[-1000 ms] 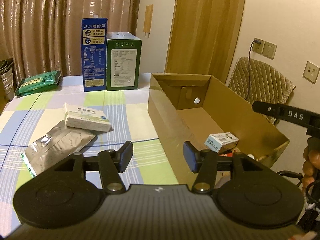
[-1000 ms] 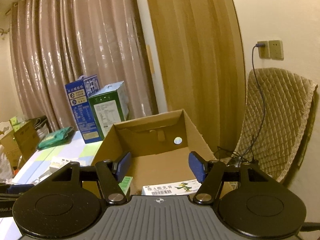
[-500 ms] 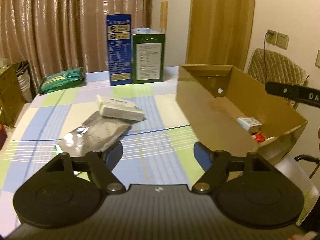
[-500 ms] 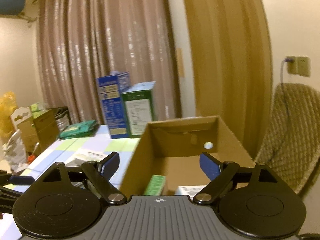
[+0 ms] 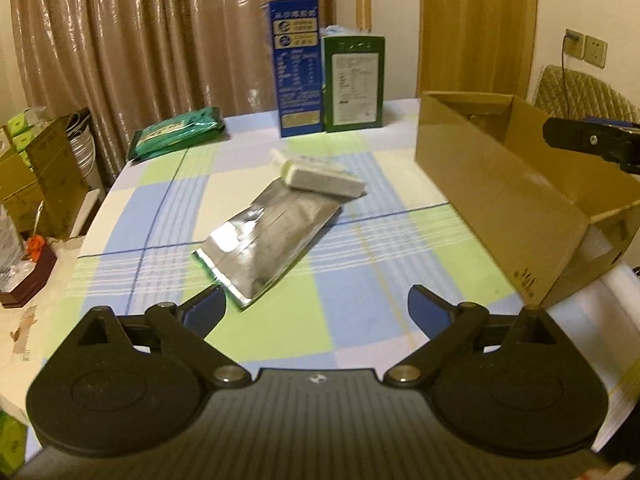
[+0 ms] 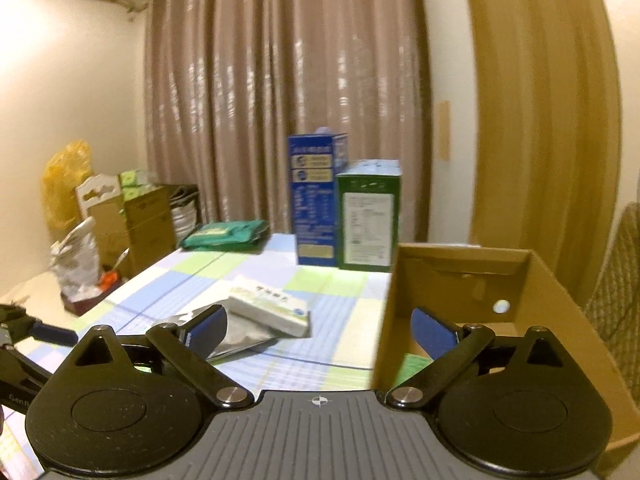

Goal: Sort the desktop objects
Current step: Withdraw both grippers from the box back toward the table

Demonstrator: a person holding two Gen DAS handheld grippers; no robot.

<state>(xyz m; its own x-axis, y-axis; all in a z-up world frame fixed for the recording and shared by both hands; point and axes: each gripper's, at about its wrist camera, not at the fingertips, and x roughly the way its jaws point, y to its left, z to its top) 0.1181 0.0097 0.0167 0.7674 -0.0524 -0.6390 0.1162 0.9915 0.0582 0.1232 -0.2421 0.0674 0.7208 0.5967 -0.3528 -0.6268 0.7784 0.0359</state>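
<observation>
Since a second ago we swung both grippers off the carton toward the table's middle, and both sets of jaws widened. Earlier the left view looked down into the carton [image 5: 492, 196]; now it showed the carton's outer wall at the right and the pouch straight ahead. The right view had been over the carton's inside; now it took in the table [image 6: 280, 356] too.

Left gripper [image 5: 316, 312]: jaws wide apart and opening, nothing between them, hanging above the checked cloth. The near corner of the silver pouch [image 5: 264, 248] lay just beyond its left fingertip, not touching that we could tell.

Right gripper [image 6: 320, 328]: jaws wide apart and opening, empty. Its right finger showed against the carton's [image 6: 460, 320] near wall, its left against the pouch [image 6: 240, 332].

Things left on the table: the pouch lay flat mid-table, with the white box [image 5: 320, 174] resting on its far end. In the right view the white box [image 6: 272, 308] was tilted over the pouch. The green packet [image 5: 176, 138] lay at the far left edge. The blue box [image 5: 298, 68] and green box [image 5: 354, 84] stood upright side by side at the back, touching or nearly so.

Inside the carton a green item [image 6: 412, 368] showed at the floor; the rest was hidden.

The right gripper's arm [image 5: 592, 142] poked in above the carton in the left view.
</observation>
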